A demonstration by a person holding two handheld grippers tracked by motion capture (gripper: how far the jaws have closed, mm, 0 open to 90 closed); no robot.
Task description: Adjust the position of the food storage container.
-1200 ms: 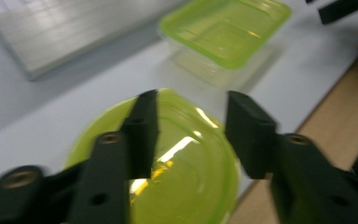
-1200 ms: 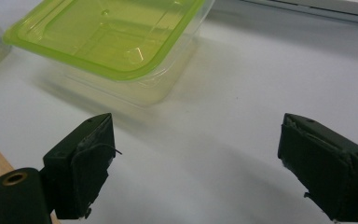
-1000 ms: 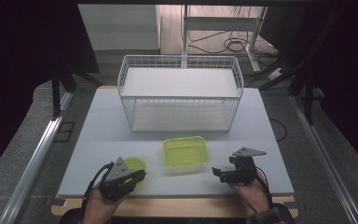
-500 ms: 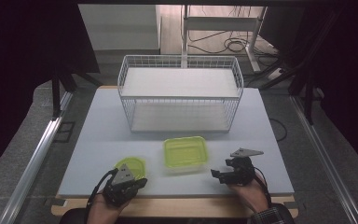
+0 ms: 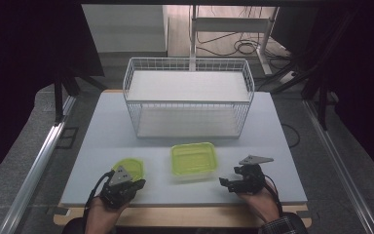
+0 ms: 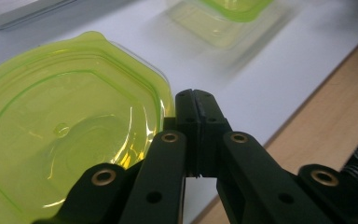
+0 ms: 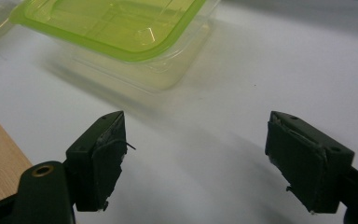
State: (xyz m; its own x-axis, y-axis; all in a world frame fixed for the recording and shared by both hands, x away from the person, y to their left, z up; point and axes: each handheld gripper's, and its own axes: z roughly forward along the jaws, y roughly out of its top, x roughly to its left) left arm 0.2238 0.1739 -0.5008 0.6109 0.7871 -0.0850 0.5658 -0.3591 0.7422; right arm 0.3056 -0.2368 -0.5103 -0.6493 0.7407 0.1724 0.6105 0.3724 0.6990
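A small lime-green tub with cut corners (image 5: 130, 168) (image 6: 70, 135) lies near the table's front left. My left gripper (image 5: 135, 183) (image 6: 196, 100) sits low at its near-right rim with the jaws pressed together and nothing visible between them. A clear rectangular box with a lime-green lid (image 5: 193, 159) (image 7: 116, 28) stands at the front centre. To its right, my right gripper (image 5: 226, 185) (image 7: 196, 158) points at it from a short way off. Its jaws are open, have just been closing a little, and have only bare table between them.
A white wire basket (image 5: 187, 102) stands at the middle back of the grey table top (image 5: 272, 141). A wooden strip (image 5: 185, 214) runs along the near edge under both hands. Metal rails and cables lie on the floor around the table.
My left gripper has sunk and shifted slightly toward the near edge, so more of the small green tub shows. The right hand has stayed put.
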